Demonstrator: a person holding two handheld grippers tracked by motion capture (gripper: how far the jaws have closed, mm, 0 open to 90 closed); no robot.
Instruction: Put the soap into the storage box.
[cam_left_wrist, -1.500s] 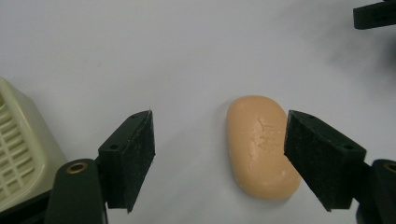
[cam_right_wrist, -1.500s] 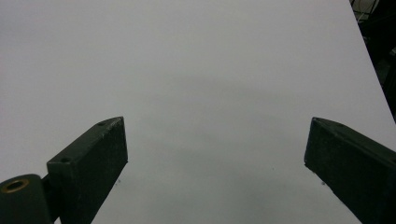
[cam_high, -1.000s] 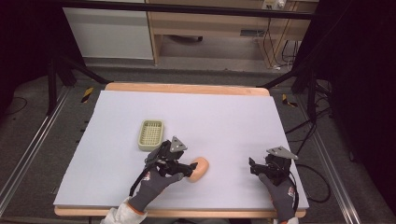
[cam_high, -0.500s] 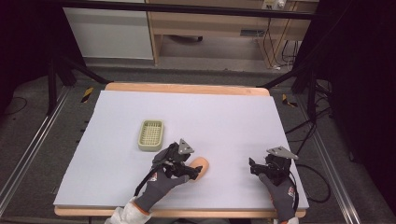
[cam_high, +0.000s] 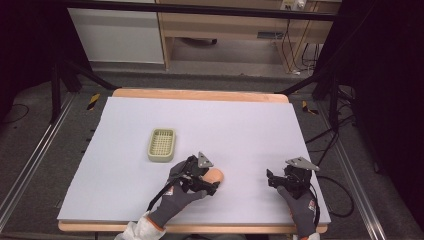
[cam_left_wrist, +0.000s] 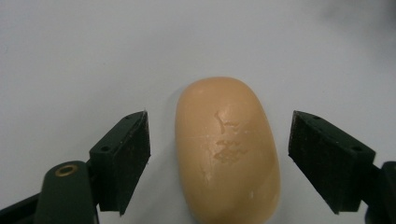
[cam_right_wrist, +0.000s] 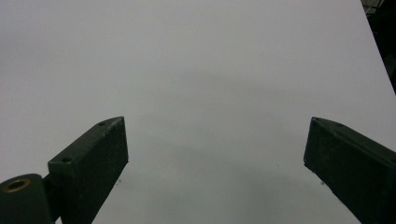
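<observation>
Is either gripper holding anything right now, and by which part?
Nothing held. The left gripper is open astride the peach oval soap bar, fingers clear of it; the right gripper is open.

Soap bar (cam_high: 215, 175) laid on the table (cam_high: 240, 125), soap dish (cam_high: 161, 145) set at its ten o'clock, right gripper (cam_high: 280, 181) placed at its three o'clock, well apart.

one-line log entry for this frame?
left gripper: open, straddling soap bar | right gripper: open, idle over table | soap dish: empty
</observation>
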